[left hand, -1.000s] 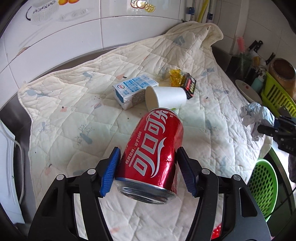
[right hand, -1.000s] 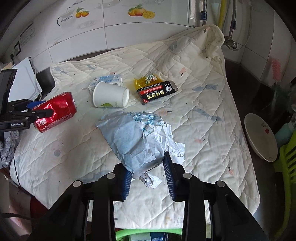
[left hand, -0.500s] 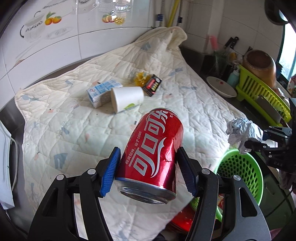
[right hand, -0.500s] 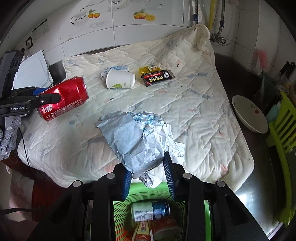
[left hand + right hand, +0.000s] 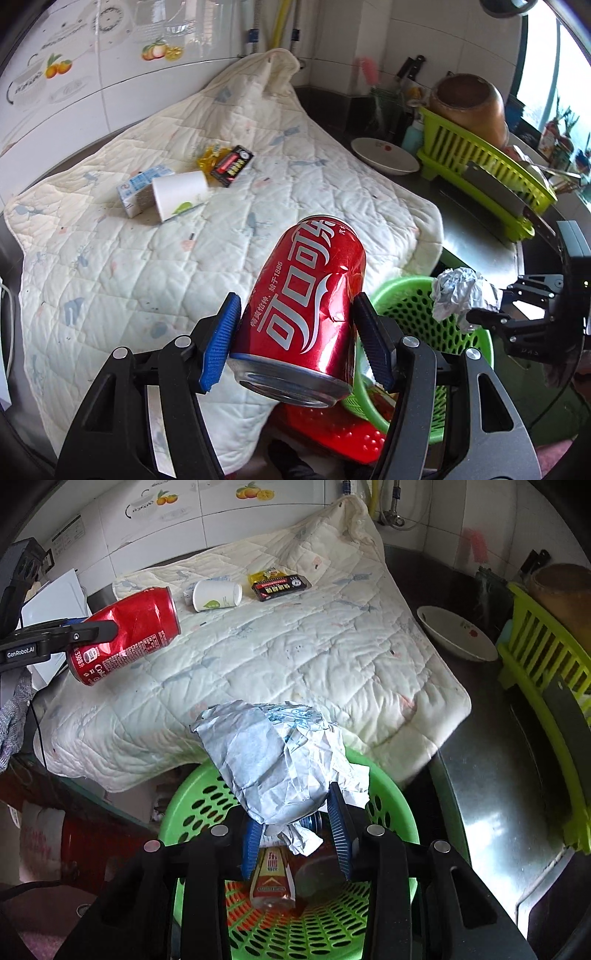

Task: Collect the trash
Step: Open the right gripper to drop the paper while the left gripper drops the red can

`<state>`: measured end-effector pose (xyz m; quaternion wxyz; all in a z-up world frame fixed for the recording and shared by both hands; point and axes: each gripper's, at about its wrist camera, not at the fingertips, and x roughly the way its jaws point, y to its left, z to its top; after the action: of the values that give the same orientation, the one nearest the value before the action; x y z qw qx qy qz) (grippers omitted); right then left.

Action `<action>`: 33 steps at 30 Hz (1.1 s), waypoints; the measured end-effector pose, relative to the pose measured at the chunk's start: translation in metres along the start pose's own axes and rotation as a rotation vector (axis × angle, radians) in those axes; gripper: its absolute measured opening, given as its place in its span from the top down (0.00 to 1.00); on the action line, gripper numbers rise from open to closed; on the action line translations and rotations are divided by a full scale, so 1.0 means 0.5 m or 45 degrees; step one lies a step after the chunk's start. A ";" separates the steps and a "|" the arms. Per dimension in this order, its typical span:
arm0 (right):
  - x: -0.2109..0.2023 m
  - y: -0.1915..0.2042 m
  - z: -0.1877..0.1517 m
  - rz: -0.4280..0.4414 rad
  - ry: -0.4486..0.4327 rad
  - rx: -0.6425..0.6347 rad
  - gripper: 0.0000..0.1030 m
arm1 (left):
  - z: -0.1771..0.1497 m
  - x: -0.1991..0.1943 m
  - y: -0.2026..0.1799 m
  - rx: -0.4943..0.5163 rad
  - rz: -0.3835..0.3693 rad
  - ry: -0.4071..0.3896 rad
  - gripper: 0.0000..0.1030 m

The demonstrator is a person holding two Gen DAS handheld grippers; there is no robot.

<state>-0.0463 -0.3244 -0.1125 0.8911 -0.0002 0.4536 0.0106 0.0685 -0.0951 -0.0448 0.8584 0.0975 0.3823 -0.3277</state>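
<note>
My left gripper (image 5: 295, 301) is shut on a dented red cola can (image 5: 306, 295), held in the air over the front edge of the quilt (image 5: 129, 277), beside the green basket (image 5: 406, 295). My right gripper (image 5: 293, 808) holds a crumpled white-and-blue paper wad (image 5: 273, 753) above the green perforated basket (image 5: 184, 805). Its jaws are opening, with the wad still between the pads. A can and a small carton lie inside the basket. On the quilt lie a paper cup (image 5: 181, 192), a milk carton (image 5: 138, 186), a black packet (image 5: 232, 166) and a yellow wrapper (image 5: 208, 157).
A white bowl (image 5: 384, 155) and a green dish rack (image 5: 480, 173) with a brown pot (image 5: 469, 103) stand on the steel counter to the right. A red container (image 5: 332, 432) sits below the counter edge. Tiled wall runs behind the quilt.
Both grippers have drawn back from the quilt toward its front edge. The green basket has come in under the right gripper, and the can now hangs near the basket's rim.
</note>
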 end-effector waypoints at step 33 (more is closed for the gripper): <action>-0.086 -0.047 -0.097 -0.051 -0.031 0.058 0.25 | -0.073 0.066 -0.228 0.140 -0.217 0.156 0.30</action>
<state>-0.1103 -0.3490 -0.1062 0.8964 0.0111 0.4428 -0.0175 -0.0093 -0.1833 -0.0842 0.7957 0.1316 0.4225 -0.4135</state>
